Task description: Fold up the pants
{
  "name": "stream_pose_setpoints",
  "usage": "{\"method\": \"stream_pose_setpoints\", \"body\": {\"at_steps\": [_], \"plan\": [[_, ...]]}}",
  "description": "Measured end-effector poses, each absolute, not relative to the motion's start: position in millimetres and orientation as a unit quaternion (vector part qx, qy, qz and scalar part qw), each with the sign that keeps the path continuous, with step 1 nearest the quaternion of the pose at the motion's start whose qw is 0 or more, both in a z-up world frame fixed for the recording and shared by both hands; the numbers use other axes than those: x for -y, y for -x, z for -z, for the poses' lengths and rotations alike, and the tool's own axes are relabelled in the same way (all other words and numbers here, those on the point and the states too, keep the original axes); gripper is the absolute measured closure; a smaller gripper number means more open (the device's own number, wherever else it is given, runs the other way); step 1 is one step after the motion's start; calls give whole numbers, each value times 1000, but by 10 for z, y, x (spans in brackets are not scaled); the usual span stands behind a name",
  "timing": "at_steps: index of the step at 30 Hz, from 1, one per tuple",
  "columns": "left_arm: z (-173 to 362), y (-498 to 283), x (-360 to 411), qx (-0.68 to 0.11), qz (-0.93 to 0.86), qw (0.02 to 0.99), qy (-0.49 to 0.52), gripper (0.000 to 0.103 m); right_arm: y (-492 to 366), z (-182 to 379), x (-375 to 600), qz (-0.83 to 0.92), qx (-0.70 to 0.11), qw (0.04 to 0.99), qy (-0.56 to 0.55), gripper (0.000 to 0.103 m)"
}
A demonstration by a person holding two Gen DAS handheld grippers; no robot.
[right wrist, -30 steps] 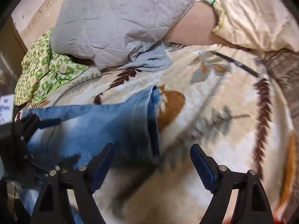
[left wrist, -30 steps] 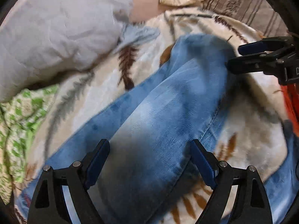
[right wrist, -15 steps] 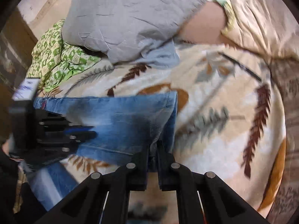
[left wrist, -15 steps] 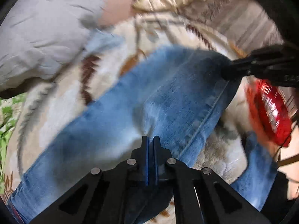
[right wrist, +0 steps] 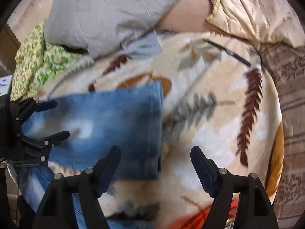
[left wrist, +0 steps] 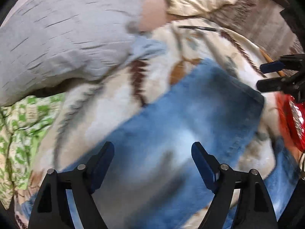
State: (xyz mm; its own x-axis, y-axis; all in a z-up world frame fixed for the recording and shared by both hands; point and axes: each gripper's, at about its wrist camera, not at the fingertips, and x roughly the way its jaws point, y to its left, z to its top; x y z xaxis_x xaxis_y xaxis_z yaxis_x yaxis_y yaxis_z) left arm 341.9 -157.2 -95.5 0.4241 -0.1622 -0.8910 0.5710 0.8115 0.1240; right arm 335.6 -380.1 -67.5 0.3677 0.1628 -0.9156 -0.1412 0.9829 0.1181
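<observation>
Both grippers have released since half a second ago. Jeans (right wrist: 114, 126) are lying folded on the leaf-print blanket (right wrist: 219, 114). Left gripper (left wrist: 152, 152) and right gripper (right wrist: 155, 156) are hovering over them, jaws spread wide, gripping nothing.
</observation>
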Motion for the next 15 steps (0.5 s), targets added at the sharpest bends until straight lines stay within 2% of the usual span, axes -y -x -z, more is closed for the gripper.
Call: {"method": "stream_pose_setpoints", "body": {"at_steps": [4,11,12,13,14,15], "plan": [[1028,-3671,1439,-490,212,809,-244,20,-3679,683,3713,-90,-554,828,-19,25],[1328,-3974,1355,-523,250,774,-255,20,-4344,1126,3572,-74,-594,801,-19,25],[1387,-3996,1355,-532,257,764,-258,25,-4395,1191,3568,-76,-600,796,-21,26],[1420,-4007,1345,-547,284,749,-243,75,-4446,1259,3546,-88,-605,791,-26,49],[1397,-4011,1335,-544,282,753,-241,96,-4468,1290,3516,-101,-607,788,-25,88],[1361,-4019,1316,-544,280,754,-239,96,-4475,1306,3475,-116,-606,786,-24,87]]}}
